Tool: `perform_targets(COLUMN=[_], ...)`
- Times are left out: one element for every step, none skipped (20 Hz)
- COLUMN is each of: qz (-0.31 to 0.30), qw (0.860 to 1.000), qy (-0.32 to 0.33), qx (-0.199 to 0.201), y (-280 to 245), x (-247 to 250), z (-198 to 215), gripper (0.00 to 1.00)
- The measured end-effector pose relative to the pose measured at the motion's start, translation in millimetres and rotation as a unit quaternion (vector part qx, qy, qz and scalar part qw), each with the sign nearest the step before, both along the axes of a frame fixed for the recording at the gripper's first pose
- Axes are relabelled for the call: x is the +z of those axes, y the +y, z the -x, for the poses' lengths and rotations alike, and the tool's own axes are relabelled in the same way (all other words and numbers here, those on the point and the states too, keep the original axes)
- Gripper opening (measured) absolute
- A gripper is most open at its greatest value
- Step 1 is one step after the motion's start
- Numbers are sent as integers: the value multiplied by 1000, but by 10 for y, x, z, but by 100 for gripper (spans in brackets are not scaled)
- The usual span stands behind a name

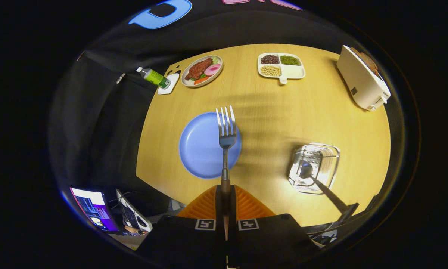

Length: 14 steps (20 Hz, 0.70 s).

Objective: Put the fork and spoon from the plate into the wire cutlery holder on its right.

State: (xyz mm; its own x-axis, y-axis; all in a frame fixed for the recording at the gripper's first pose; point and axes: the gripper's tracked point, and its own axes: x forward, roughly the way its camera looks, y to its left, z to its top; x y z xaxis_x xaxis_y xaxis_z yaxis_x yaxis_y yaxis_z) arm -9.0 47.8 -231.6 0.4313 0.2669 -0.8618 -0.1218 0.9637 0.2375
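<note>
The fork (pixel 226 144) is clamped by its handle between the closed jaws of the gripper (pixel 226 203), its long axis running straight ahead, tines over the blue plate (pixel 198 149). The wire cutlery holder (pixel 315 168) is seen right of the jaws on the counter (pixel 268 108), apparently already holding the spoon (pixel 308 171).

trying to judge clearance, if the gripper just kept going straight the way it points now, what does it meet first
Likely the blue plate. The gripper is shut on the fork, whose tines lead, over the plate's right edge. Height above the plate is unclear; the table lies beyond.
</note>
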Motion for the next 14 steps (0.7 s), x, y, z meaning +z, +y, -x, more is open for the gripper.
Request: perform_targets(qz=[10,20,28,36,46,55,59,65,75,85,95,102,106,111], qw=[1000,1000,999,999,998,997,995,993,989,986,982,977,973,969], qy=[5,11,19,28,40,55,73,96,118,134,152,170,188,204], qx=[1,0,1,5,11,17,25,35,45,53,63,72,78,85], y=[-132,-278,-398,-519,-640,-754,-847,-936,-1046,-1131,-1220,-1294,-1332,-1376], x=[50,93,132,159,174,190,203,212,222,223,227,228,211,185], z=[51,90,135,179,227,264,312,355,381,389,391,384,399,410], gripper=[7,7,7,7,7,7,7,7,7,7,7,7,7,7])
